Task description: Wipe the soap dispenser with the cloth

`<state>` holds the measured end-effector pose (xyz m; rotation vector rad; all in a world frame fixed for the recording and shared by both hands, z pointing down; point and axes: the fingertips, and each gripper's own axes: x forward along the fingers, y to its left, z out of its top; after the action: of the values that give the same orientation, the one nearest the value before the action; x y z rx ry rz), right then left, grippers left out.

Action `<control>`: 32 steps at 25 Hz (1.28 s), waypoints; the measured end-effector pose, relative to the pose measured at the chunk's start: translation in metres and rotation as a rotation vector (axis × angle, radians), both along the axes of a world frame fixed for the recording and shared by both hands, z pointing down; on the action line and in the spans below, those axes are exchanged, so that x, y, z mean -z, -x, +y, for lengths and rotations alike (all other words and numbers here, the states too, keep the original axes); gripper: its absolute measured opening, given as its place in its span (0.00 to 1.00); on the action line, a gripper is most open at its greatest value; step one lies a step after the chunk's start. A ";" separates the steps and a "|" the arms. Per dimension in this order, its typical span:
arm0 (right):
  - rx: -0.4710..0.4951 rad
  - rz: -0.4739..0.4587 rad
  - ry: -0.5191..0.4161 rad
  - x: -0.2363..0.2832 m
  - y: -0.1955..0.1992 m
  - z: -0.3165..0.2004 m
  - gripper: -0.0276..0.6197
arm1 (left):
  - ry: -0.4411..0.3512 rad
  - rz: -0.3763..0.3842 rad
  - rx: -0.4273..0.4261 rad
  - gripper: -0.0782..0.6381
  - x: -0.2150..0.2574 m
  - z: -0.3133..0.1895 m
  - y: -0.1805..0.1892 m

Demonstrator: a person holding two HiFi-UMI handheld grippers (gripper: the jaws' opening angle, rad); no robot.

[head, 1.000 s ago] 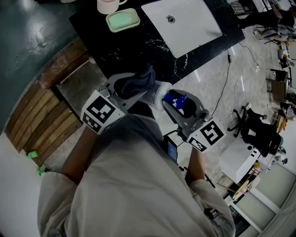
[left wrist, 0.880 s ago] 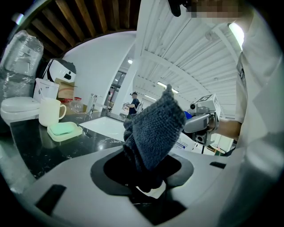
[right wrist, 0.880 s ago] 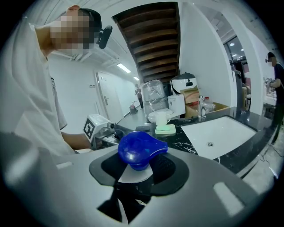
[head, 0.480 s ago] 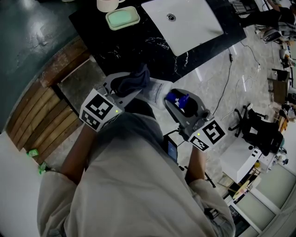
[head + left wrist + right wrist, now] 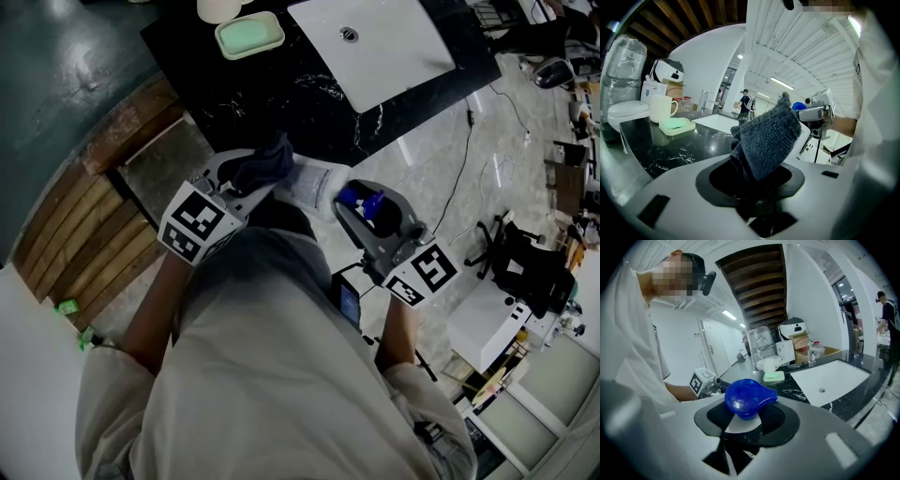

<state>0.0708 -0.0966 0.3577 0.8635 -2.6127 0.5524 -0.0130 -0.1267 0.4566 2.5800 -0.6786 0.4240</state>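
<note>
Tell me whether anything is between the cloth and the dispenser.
Nothing visible. The left gripper's cloth sits right beside the white body of the dispenser, which the right gripper holds; whether they touch is unclear.

Head view: from above the person, looking steeply down, with the counter (image 5: 281, 94) near the top edge. Left gripper (image 5: 262, 171) view: close along its own jaws, facing across the counter toward the right gripper (image 5: 364, 202). Right gripper view: likewise close, facing back toward the left gripper. All three share the sink (image 5: 375, 47), soap dish (image 5: 248, 37) and mug (image 5: 217, 9).
</note>
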 end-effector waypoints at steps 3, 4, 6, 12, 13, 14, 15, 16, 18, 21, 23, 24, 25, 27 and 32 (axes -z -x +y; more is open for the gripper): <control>0.000 -0.004 0.004 0.000 -0.001 -0.001 0.26 | -0.001 -0.018 -0.004 0.32 -0.002 0.000 0.001; 0.000 -0.006 0.005 0.000 -0.002 -0.001 0.26 | -0.003 -0.022 -0.005 0.32 -0.003 0.001 0.001; 0.001 -0.008 0.006 -0.001 -0.002 -0.001 0.26 | -0.005 -0.030 -0.006 0.32 -0.004 0.001 0.002; 0.001 -0.009 0.005 -0.001 -0.002 -0.002 0.26 | 0.024 -0.049 -0.008 0.32 -0.010 0.004 0.006; -0.001 -0.010 0.006 -0.001 -0.002 -0.001 0.26 | 0.026 -0.051 -0.010 0.32 -0.012 0.006 0.007; -0.003 -0.010 0.007 -0.001 -0.002 -0.001 0.26 | 0.026 -0.054 -0.011 0.32 -0.014 0.007 0.007; -0.004 -0.010 0.007 -0.001 -0.002 -0.001 0.26 | 0.024 -0.057 -0.012 0.32 -0.014 0.007 0.008; -0.004 -0.010 0.006 -0.001 -0.002 -0.001 0.26 | 0.021 -0.058 -0.013 0.32 -0.014 0.007 0.008; -0.004 -0.009 0.002 -0.001 -0.001 -0.001 0.26 | 0.015 -0.060 -0.018 0.32 -0.012 0.007 0.008; -0.002 -0.005 0.001 -0.002 -0.001 0.000 0.26 | 0.015 -0.066 -0.023 0.32 -0.013 0.009 0.008; -0.002 -0.002 0.000 -0.002 -0.001 0.000 0.26 | 0.017 -0.063 -0.028 0.32 -0.013 0.009 0.007; -0.004 -0.002 -0.002 -0.002 -0.001 -0.001 0.26 | 0.016 -0.062 -0.031 0.32 -0.012 0.009 0.007; -0.007 -0.001 -0.003 -0.002 0.000 -0.001 0.26 | 0.015 -0.061 -0.034 0.32 -0.012 0.009 0.006; -0.011 -0.001 -0.006 -0.001 0.000 -0.001 0.26 | 0.016 -0.063 -0.039 0.32 -0.012 0.009 0.006; -0.012 0.003 -0.008 0.000 0.001 -0.002 0.26 | 0.024 -0.074 -0.052 0.32 -0.016 0.012 0.008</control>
<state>0.0699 -0.0981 0.3580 0.8824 -2.6108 0.5438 -0.0210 -0.1142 0.4725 2.5743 -0.6289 0.5431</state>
